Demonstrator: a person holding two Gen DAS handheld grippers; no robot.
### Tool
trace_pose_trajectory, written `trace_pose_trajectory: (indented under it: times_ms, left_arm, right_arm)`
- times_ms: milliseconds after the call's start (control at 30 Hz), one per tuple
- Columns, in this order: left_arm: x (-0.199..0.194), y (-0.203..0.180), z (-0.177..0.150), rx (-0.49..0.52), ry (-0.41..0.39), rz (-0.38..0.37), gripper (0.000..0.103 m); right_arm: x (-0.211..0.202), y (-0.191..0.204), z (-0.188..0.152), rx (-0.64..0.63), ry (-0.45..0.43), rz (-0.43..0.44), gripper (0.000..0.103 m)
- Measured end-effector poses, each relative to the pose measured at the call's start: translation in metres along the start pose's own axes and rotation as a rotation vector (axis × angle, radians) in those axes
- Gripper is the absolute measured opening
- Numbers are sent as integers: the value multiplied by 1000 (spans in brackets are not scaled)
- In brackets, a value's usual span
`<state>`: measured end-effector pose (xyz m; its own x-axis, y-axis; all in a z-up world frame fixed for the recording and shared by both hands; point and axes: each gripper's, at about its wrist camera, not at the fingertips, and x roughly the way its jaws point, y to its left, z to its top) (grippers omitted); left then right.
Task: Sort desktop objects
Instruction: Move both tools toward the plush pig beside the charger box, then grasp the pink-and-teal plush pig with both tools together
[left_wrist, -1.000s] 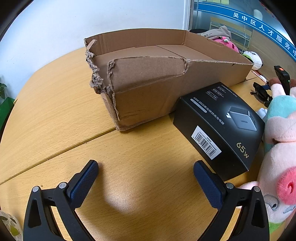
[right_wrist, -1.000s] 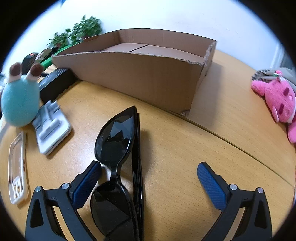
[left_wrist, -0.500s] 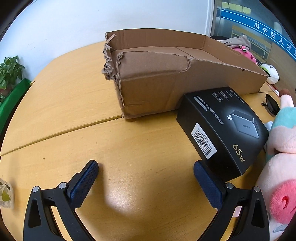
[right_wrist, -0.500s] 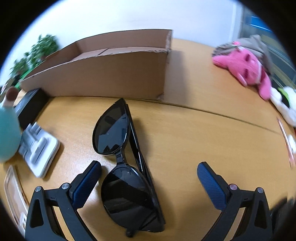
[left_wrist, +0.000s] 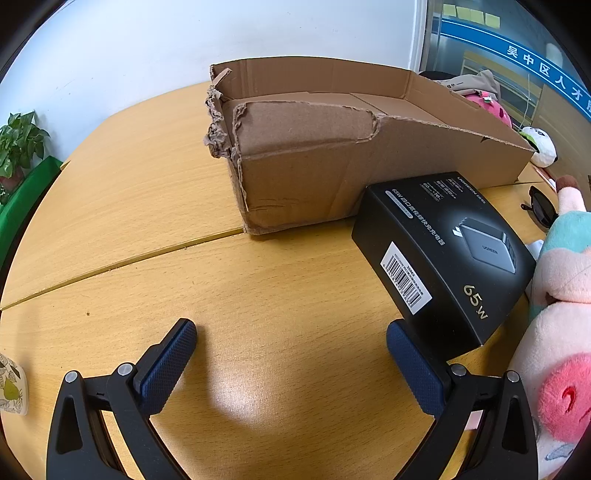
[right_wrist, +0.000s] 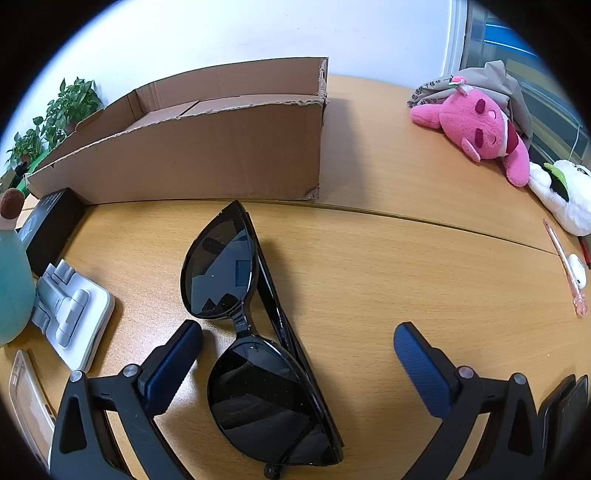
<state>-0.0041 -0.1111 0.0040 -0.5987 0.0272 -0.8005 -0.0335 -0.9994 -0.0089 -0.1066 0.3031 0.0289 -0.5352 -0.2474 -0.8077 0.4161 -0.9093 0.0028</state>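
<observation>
1. My right tool (right_wrist: 297, 341) hangs spread wide over the table (right_wrist: 424, 266), gripping nothing; the folded sunglasses (right_wrist: 251, 317) lie between its fingers, nearer the left one, the near lens under the tool.
2. Their long axis runs from 5 o'clock near me to 11 o'clock, far lens tip toward the cardboard box (right_wrist: 207, 147) at 12 o'clock.
3. My left tool (left_wrist: 291, 341) is also released; the black charger box (left_wrist: 443, 254) lies at 2 o'clock, one corner just beside its right finger, its far end against the cardboard box (left_wrist: 332, 147).
</observation>
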Motion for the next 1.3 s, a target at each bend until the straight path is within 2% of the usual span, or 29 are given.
trace_pose_trajectory:
  times_ms: [133,167,367,600,667,733,800,867,933,1033,1100,1167,1300]
  left_arm:
    - [-6,0,-6,-3,-4,21,103]
    - [-11,0,-7,-10,-18,49,103]
    - [-62,-9,-11,-99,-118,105,103]
    - [-122,-10,-16,-266,-215,64,103]
    - [-126,-8,-17,-318,-192,9,103]
    - [-129,-11,-19,-330,-167,-32,103]
    - [-134,-22,-22,-317,-156,-72,103]
    - [-145,-35,-27,-280,-158,-147,103]
    - [-153,-47,-33,-226,-158,-221,103]
    - [-141,-59,-45,-198,-89,-294,103]
    - [-127,-63,-52,-232,-45,-349,103]
    - [-111,-63,-58,-309,-33,-450,103]
    - [-82,-70,-62,-416,52,-554,101]
  right_arm:
    - [0,1,0,2,-1,-2,103]
    - [1,1,0,3,-1,-5,103]
    - [1,0,-4,21,-3,-20,103]
    - [-14,4,-28,52,17,-40,103]
    - [-25,7,-37,66,16,-10,102]
    - [-39,11,-41,82,-21,-1,102]
    - [-58,18,-39,97,-62,38,102]
    - [-74,28,-36,89,-97,110,102]
    - [-96,45,-30,45,-137,214,102]
    - [-128,67,-25,2,-208,375,102]
    - [-136,82,-20,4,-205,547,102]
    - [-138,100,-15,-16,-195,644,102]
    - [-126,137,-9,-44,-152,624,100]
